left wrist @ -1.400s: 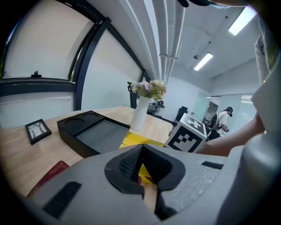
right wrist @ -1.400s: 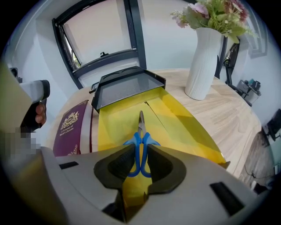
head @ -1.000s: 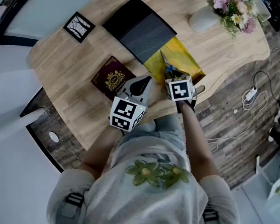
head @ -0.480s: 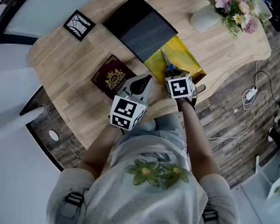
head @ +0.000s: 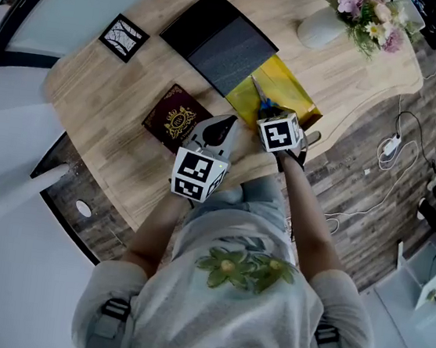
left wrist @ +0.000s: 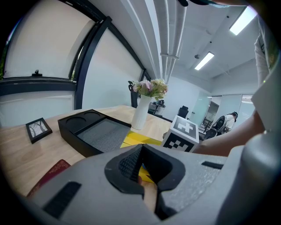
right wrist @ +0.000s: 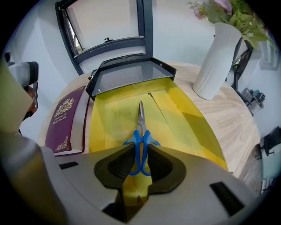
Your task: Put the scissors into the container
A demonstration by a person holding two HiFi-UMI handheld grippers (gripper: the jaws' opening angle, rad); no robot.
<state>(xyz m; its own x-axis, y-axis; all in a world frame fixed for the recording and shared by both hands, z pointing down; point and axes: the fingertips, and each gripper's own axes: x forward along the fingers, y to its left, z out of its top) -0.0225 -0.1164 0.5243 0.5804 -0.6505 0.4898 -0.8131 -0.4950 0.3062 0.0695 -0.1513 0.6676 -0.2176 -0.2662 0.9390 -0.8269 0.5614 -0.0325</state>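
Observation:
Blue-handled scissors [right wrist: 141,127] point away from me, their blades [head: 257,92] over a yellow sheet [right wrist: 184,118] on the wooden table. My right gripper [right wrist: 140,154] is shut on the blue handles, just above the sheet [head: 286,85]. The black container [head: 218,43], a shallow tray with compartments [right wrist: 127,72], lies right behind the sheet, beyond the scissor tips. My left gripper [head: 225,124] hovers beside the right one, over the table's near edge; in its own view the left gripper [left wrist: 141,148] is shut with nothing in it, facing the container [left wrist: 94,132].
A maroon passport [head: 176,118] lies left of the yellow sheet. A small framed picture [head: 124,40] sits at the table's far left. A white vase of flowers [head: 319,28] stands at the back right. The table edge [head: 335,117] curves close by on the right.
The right gripper with the scissors has crept very slightly toward the container. The left gripper has not moved.

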